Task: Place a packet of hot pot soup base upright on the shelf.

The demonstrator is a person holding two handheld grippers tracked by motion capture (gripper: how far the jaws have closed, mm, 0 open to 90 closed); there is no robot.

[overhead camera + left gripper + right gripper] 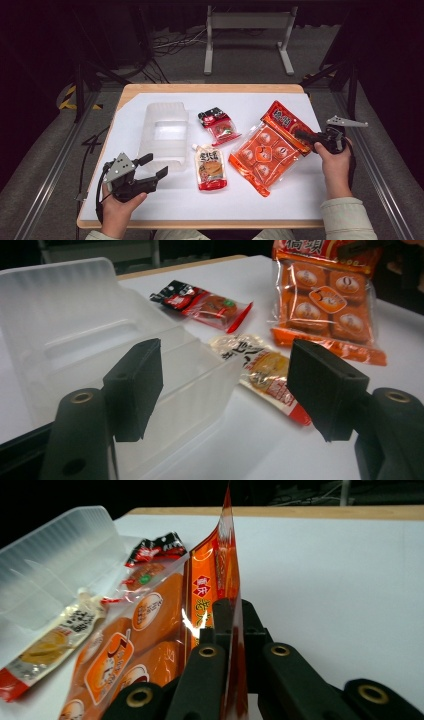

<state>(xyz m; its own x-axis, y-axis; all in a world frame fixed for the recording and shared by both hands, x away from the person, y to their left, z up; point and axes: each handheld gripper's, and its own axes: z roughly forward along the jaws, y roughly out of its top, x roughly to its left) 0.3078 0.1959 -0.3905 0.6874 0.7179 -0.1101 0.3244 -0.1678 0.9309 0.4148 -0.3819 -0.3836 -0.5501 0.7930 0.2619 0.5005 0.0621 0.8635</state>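
Your right hand-held gripper [306,135] is clamped shut on the top edge of the large orange crinkly plastic pack of round cakes [267,150]. In the right gripper view its two black jaws meet with the pack's orange sealed strip pinched flat between them, and that strip stands on edge above the white tabletop [280,200]. The rest of the pack slopes down to the tabletop, just right of the translucent white plastic storage box [165,135].

Your left hand-held gripper [152,167] stands open and holds nothing. Its jaws are parted wide, and in the left gripper view the near corner of the box sits between and just beyond the two black pads [137,385]. I cannot tell whether the left pad touches the box wall; the right pad is clear of everything. In the high view this hand-held gripper is at the box's near left corner, tips pointing toward it.

Counting what lies around the box: one large orange pack of cakes, with six round cakes showing through its clear window; one small red and black snack sachet [219,125] just right of the box's far end; one cream and red stand-up pouch with a cap [210,167] just right of the box's near end, between the box and the orange pack. That makes three packets, one box, and two hand-held grippers.
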